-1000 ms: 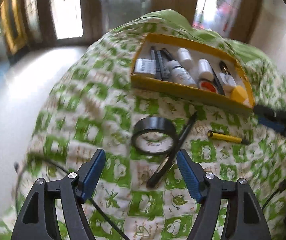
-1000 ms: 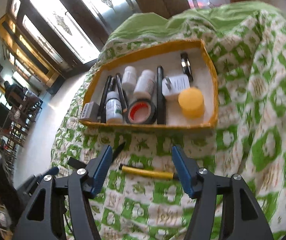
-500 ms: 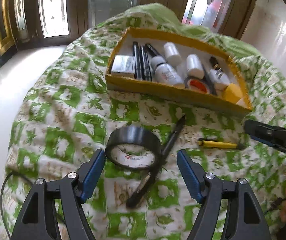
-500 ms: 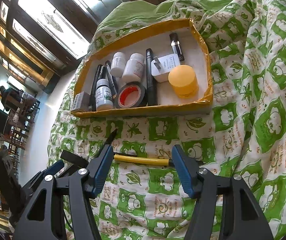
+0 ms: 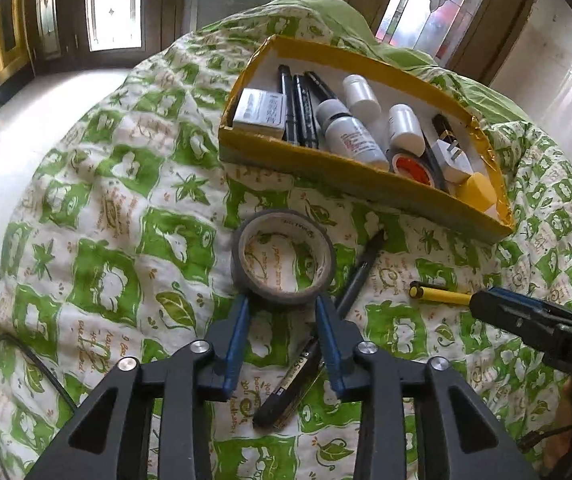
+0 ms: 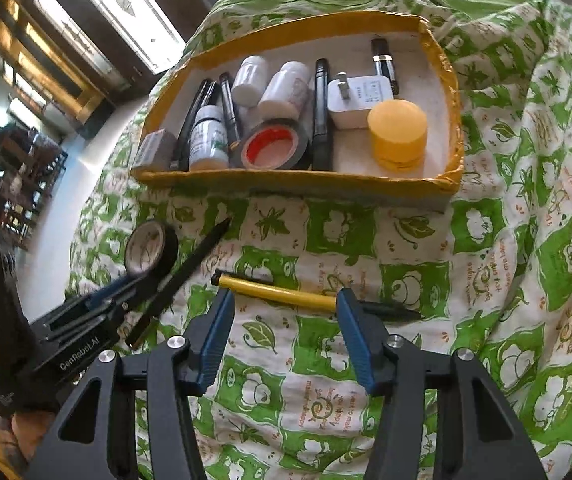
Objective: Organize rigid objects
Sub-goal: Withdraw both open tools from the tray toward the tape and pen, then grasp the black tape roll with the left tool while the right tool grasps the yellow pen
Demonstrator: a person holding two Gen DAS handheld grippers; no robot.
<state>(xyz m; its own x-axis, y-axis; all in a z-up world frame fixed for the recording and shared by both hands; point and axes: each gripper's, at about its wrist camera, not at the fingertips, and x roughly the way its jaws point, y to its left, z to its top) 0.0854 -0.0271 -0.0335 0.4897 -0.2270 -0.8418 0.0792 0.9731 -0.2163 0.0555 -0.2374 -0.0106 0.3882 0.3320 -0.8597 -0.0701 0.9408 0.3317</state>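
Observation:
A black tape roll [image 5: 283, 257] lies on the green-patterned quilt, and my left gripper [image 5: 283, 304] has closed its blue fingers on the roll's near rim. The roll shows in the right wrist view [image 6: 150, 249], with the left gripper [image 6: 125, 296] gripping it. A black marker [image 5: 318, 332] lies just right of the roll. A yellow pen [image 6: 286, 292] lies on the quilt. My right gripper [image 6: 283, 300] is open, its fingers on either side of the pen's middle. The yellow box [image 5: 366, 182] behind holds bottles, pens and a red tape roll [image 6: 273, 148].
The box [image 6: 298, 178] also holds a white charger [image 6: 360, 98], a yellow round lid [image 6: 398, 132] and a grey carton [image 5: 259, 110]. A black cable [image 5: 21, 364] runs at the quilt's left edge. White floor [image 5: 13, 132] lies beyond the bed at left.
My left gripper has moved forward and closed on the black tape roll. My right gripper has lowered toward the yellow pen and stays open.

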